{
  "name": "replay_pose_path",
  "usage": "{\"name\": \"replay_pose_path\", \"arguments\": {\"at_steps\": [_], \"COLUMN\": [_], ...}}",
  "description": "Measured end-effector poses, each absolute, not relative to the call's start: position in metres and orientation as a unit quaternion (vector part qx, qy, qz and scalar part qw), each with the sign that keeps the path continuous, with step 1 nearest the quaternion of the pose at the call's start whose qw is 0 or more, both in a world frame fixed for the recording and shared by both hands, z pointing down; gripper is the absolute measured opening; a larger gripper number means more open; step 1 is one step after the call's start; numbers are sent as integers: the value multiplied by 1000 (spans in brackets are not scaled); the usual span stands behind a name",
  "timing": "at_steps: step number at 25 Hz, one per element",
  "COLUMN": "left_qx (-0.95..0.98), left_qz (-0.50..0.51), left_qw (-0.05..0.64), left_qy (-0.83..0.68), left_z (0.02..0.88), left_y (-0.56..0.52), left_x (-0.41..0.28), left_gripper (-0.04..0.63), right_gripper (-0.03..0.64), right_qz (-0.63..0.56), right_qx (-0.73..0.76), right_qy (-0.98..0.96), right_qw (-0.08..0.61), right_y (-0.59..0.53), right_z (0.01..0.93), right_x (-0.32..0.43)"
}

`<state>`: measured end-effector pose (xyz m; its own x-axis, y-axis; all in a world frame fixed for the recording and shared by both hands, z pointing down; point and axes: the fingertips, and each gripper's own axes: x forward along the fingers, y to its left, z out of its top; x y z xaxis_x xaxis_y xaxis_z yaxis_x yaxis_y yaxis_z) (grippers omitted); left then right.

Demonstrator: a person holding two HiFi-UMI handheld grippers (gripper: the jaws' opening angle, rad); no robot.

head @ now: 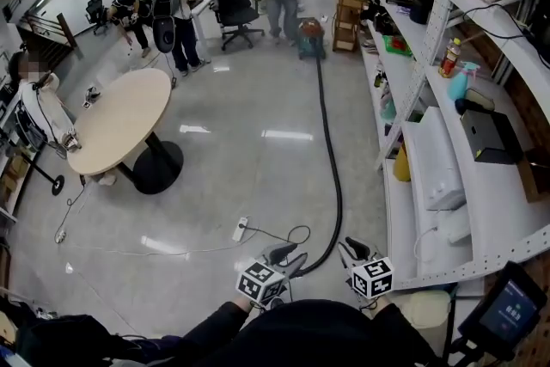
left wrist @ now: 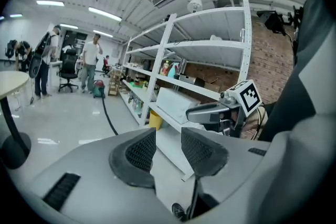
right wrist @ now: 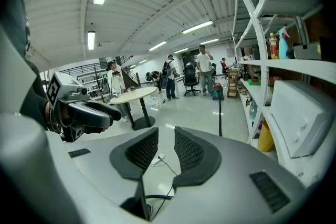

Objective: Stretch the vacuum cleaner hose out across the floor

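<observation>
No brand or label is legible; the small screen (head: 509,313) by the shelving (head: 447,185) shows characters too small to read. The cubes carry only square markers. The left gripper (left wrist: 168,136) has its fingers apart with nothing between them. The right gripper (right wrist: 166,136) has its fingers narrowly parted, also empty. The hose (head: 332,159) lies on the glossy grey floor (head: 249,168), running from the vacuum cleaner (head: 310,37) to just in front of the grippers. A round surface (head: 120,120) stands to the left, with people beyond it.

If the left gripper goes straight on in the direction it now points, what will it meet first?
Probably the white shelf unit, at its lower shelf; the way there looks free, though depth is unclear.
</observation>
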<state>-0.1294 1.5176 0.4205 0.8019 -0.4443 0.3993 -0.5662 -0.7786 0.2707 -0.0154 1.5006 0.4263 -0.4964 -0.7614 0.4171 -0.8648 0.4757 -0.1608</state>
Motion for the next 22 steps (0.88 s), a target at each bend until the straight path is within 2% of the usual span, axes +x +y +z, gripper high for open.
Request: {"name": "replay_pose_path", "arguments": {"at_steps": [3,9,16,22], "left_qx": [935,938,927,924], "left_qz": [146,120,127,143], "left_qw": [178,158,223,235], "left_qy": [-271,-285,-274,-266], "left_z": [408,387,408,414], "left_y": [1525,1515,1525,1531], "left_x": [-127,-132,-120,-111], "left_gripper": [140,139,138,140], "right_gripper": [104,104,104,104], "right_qz": [149,93,101,125], "right_qx": [489,489,495,489], "right_qy": [-849,-860,-856,-857], "right_qw": [132,112,108,105], "right_y": [1504,1492,1500,1506], "right_z": [401,361,369,376], "right_x": [-14,-20,-8,-9]}}
